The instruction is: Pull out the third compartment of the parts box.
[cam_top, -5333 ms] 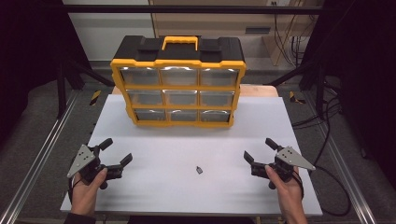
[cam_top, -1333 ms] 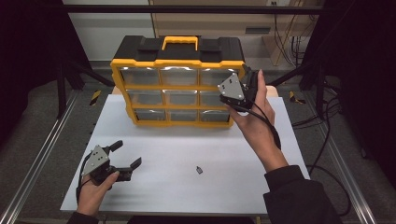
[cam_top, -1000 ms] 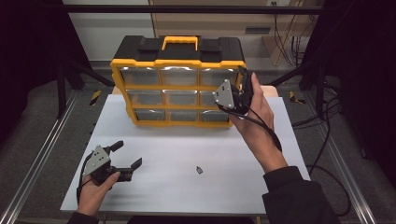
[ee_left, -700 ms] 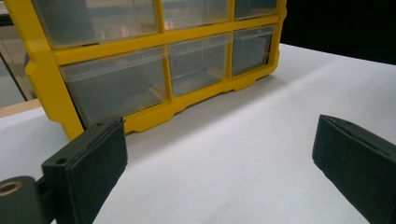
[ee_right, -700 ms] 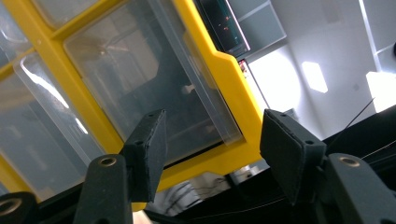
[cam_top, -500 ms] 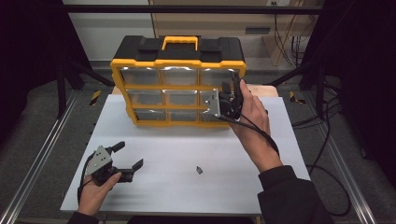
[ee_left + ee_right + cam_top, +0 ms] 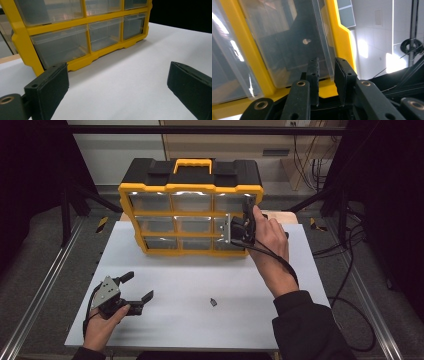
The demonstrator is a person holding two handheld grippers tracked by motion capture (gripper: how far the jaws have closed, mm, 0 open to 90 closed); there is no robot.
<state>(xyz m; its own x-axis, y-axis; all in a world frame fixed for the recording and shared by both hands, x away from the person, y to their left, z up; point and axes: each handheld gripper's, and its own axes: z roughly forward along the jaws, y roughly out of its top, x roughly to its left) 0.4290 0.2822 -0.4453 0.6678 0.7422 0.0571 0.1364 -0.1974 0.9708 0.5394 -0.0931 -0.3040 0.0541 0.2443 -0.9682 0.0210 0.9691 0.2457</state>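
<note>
The white surface (image 7: 280,320) spans the middle of the scene, with metal rails along its left and right edges. At its far side stands the yellow and black drawer cabinet (image 7: 190,180), upright, its three rows of clear drawers facing the near side and a yellow handle (image 7: 192,165) on top.

On the right, a hand in a dark sleeve (image 7: 305,325) reaches across the surface and holds the right tool (image 7: 239,227) against the cabinet's front at the right-hand column, about level with the middle row. In the right gripper view this tool's jaws have just been closing and now stand narrow, with the edge of a clear drawer (image 7: 294,42) between them; the drawer's thin front lip runs down into the gap, and the pads look to be pinching it, though the exact contact is hard to make out.

At the near left the other hand rests on the surface holding the left tool (image 7: 134,287), well apart from the cabinet. Its jaws are spread wide with nothing between them, and the left gripper view looks over bare surface toward the lowest row of drawers (image 7: 105,32).

A small dark part (image 7: 213,302) lies alone on the surface, near the middle, touching neither tool.
</note>
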